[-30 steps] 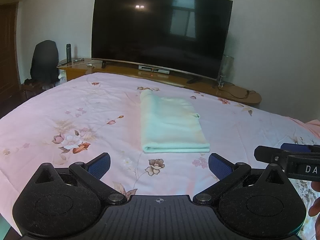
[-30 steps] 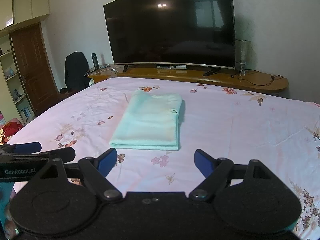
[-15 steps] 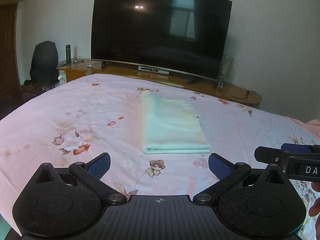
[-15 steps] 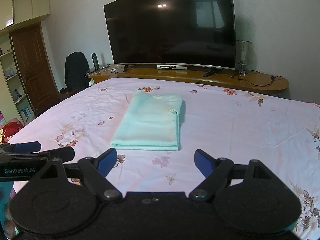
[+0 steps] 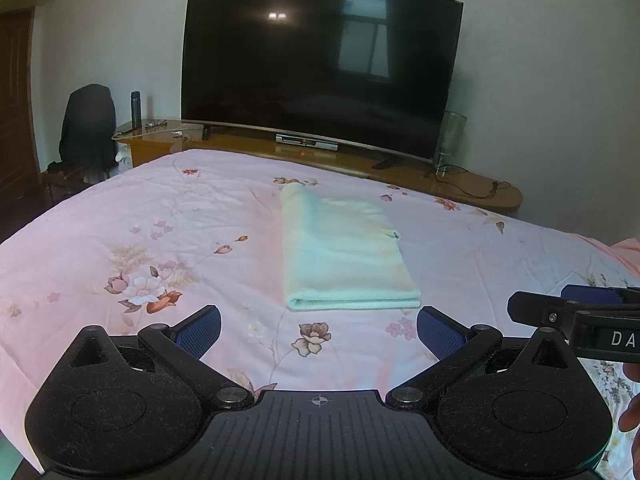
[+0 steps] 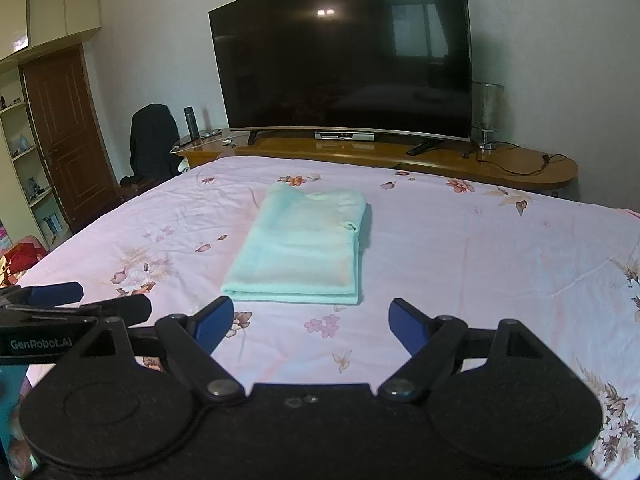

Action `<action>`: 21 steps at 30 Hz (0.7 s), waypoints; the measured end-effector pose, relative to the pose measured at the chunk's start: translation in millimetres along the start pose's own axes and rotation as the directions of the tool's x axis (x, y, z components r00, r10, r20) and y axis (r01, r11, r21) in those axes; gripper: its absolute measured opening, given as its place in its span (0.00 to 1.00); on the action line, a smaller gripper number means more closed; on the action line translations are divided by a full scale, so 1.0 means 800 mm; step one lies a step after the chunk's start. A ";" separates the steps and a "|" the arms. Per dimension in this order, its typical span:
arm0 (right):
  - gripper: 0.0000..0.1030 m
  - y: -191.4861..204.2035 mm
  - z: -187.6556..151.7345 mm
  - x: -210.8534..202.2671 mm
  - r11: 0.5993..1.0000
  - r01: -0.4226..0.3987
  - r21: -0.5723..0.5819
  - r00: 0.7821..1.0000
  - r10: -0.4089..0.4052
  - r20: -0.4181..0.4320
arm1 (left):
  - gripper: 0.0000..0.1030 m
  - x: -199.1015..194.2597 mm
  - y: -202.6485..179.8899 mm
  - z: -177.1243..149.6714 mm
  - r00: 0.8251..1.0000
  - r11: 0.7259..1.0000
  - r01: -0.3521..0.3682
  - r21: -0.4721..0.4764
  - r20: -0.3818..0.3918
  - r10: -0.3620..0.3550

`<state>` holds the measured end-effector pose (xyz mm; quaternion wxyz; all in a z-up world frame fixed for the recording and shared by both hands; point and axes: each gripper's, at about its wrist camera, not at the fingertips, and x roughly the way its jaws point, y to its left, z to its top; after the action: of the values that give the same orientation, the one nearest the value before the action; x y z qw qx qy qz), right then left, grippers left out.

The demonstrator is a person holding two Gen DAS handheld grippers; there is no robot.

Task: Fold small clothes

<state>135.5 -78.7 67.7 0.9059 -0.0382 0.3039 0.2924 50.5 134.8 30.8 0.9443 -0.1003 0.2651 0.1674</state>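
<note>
A pale mint-green garment (image 5: 344,252) (image 6: 304,248) lies folded into a neat rectangle on the pink floral bedspread (image 5: 160,240) (image 6: 480,248), its folded edge toward me. My left gripper (image 5: 319,330) hovers just short of that near edge, jaws wide apart and empty. My right gripper (image 6: 312,320) stands likewise open with nothing between its blue pads (image 6: 404,322). Each gripper shows at the edge of the other's view: the right one (image 5: 568,304) at the right, the left one (image 6: 76,300) at the left. Neither touches the cloth.
A large dark television (image 5: 320,68) stands on a long wooden console (image 6: 460,160) beyond the bed's far edge, with a set-top box, a glass lamp (image 6: 486,116) and cables. A chair draped in black (image 6: 154,144) and a door (image 6: 68,136) are at the left.
</note>
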 end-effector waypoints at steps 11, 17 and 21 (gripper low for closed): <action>0.82 -0.002 0.003 0.000 1.000 -0.007 -0.002 1.000 0.007 -0.003 | 1.00 0.001 0.000 0.001 1.000 1.000 0.000 0.006 0.003 0.000; 0.82 -0.001 0.002 0.000 1.000 -0.006 -0.003 1.000 0.006 -0.003 | 1.00 0.002 0.001 0.002 1.000 1.000 0.002 0.007 0.003 -0.002; 0.82 -0.003 0.003 0.002 1.000 -0.010 -0.008 1.000 0.010 -0.005 | 1.00 0.001 0.005 0.003 1.000 1.000 0.003 0.007 0.010 -0.003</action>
<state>138.9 -79.0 68.9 0.9035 -0.0409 0.3051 0.2982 51.1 139.1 32.1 0.9461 -0.0964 0.2609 0.1657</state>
